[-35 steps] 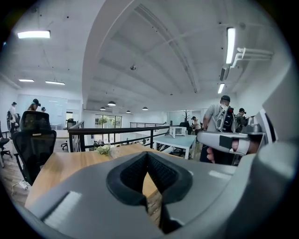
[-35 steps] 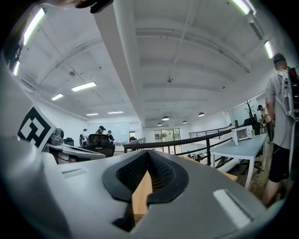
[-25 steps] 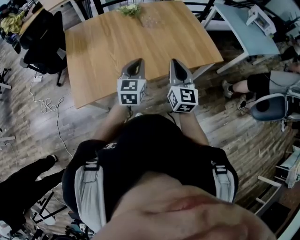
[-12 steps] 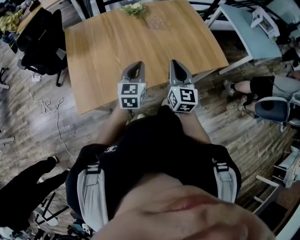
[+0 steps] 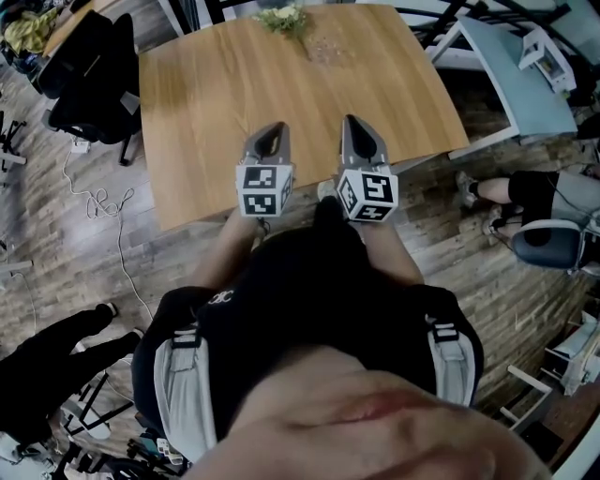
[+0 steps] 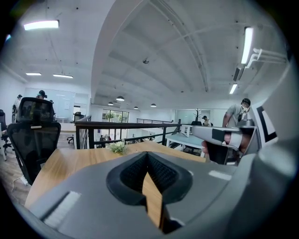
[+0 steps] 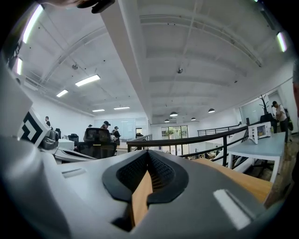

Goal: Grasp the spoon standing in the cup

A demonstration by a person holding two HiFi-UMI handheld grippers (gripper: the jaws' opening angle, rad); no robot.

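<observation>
- Barely shifted since a second ago, left tool (image 5: 268, 133) and right tool (image 5: 356, 127) are each pressed together, empty, above the near edge of the counter (image 5: 216, 94).
- That counter has slid toward the frame's lower right.
- Spoon and cup: in no view.

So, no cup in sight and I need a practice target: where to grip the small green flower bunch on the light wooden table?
Probably low, near its base, coming from the near side across the light wooden table: the small green flower bunch sits low at the far edge and its top looks loose. Stems too small to see.
</observation>
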